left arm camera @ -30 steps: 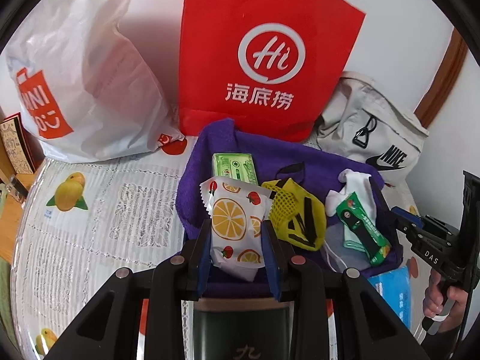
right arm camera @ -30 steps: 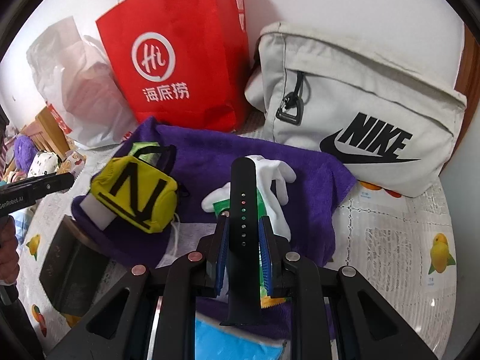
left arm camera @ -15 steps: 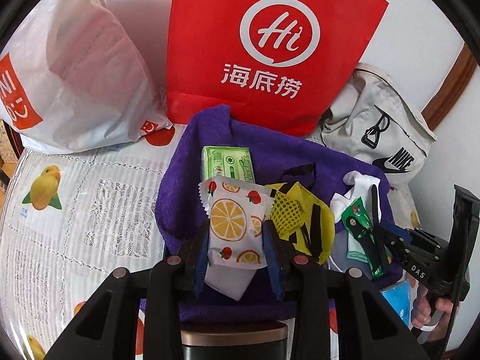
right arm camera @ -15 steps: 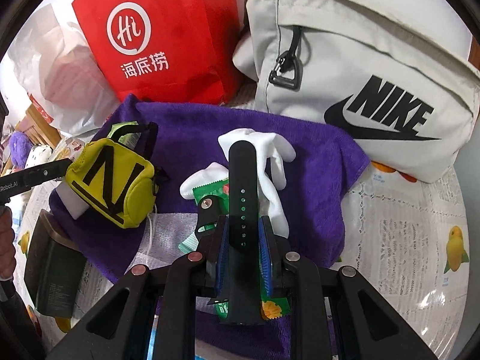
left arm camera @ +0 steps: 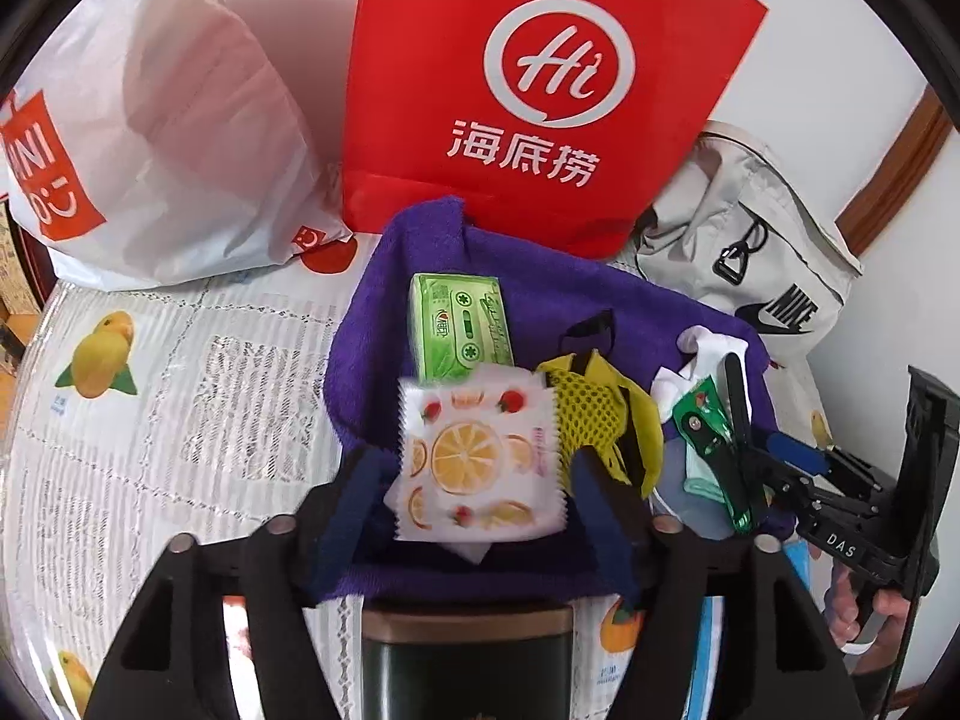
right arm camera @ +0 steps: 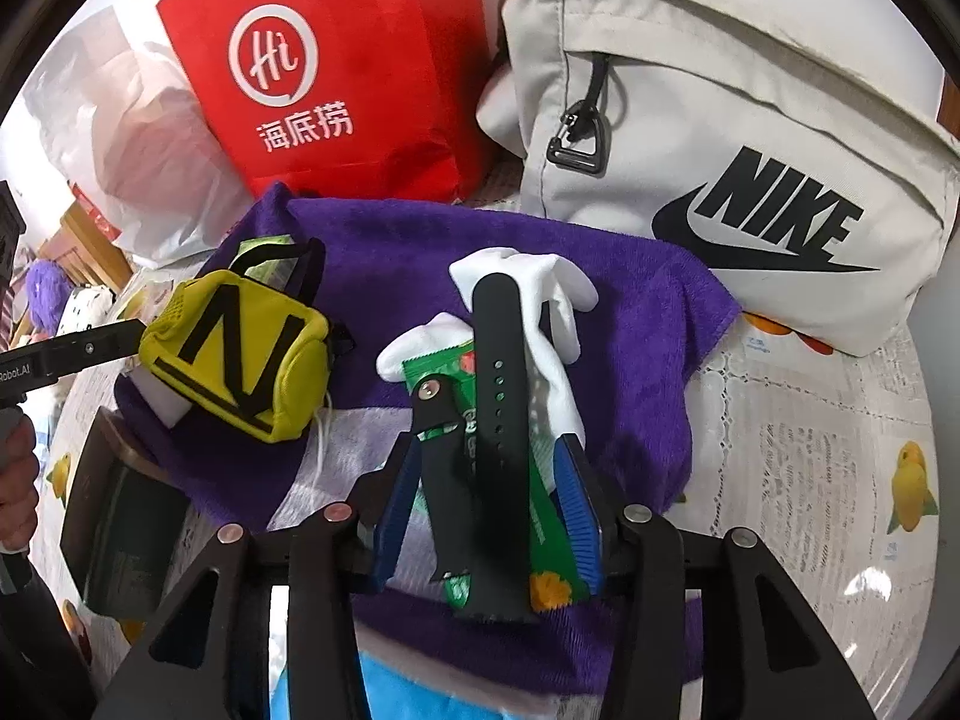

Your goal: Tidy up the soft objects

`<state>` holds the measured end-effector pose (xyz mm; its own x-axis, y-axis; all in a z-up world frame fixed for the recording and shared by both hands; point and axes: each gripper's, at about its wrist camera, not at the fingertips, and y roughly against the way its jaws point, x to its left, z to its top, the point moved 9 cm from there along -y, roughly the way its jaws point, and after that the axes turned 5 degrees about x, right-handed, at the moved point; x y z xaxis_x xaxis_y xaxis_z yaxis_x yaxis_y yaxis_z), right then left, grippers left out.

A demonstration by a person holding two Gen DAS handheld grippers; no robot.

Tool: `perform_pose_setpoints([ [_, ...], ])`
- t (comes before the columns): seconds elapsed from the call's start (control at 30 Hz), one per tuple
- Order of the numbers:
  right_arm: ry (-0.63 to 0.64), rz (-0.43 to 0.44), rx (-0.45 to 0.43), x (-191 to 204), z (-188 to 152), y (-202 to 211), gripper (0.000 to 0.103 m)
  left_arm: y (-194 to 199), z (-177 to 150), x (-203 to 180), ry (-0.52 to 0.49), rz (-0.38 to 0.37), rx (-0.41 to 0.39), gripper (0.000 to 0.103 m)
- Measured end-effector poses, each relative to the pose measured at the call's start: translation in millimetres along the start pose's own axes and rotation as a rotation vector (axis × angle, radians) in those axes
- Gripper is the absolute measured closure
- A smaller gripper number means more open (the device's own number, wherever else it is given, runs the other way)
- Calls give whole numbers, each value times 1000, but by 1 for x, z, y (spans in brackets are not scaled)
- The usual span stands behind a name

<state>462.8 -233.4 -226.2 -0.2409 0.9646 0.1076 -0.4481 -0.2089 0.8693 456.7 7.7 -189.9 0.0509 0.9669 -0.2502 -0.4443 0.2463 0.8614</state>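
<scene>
Both grippers are opening over the purple towel (right arm camera: pixel 630 300): left gripper (left arm camera: pixel 474 474) frees the fruit-print packet (left arm camera: pixel 477 459), right gripper (right arm camera: pixel 486 498) the black strap (right arm camera: pixel 495 396); either piece may slide off the crowded pile

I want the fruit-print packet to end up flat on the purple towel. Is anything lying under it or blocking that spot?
Nothing visible blocks it. The fruit-print packet sits between the opening jaws of the left hand-held gripper, directly over bare purple towel. Its far edge overlaps the green tissue pack, and the yellow pouch lies right beside it.
</scene>
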Motion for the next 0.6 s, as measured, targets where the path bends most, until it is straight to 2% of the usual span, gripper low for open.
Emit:
perform_pose_setpoints([
  [0.07,5,-5,-7,2,-1,7,56,5,-3,-1,-9,4,-4,28],
  [0.33,8,-12,-45,12,-7,41,56,38,-16,-2,-23,17,-37,27],
  [0.43,0,-21,-61,15,-13,58,49,53,-23,-6,-38,37,-54,27],
  [0.6,-16,-15,-73,28,-32,85,48,78,-48,-16,-74,85,-81,24],
])
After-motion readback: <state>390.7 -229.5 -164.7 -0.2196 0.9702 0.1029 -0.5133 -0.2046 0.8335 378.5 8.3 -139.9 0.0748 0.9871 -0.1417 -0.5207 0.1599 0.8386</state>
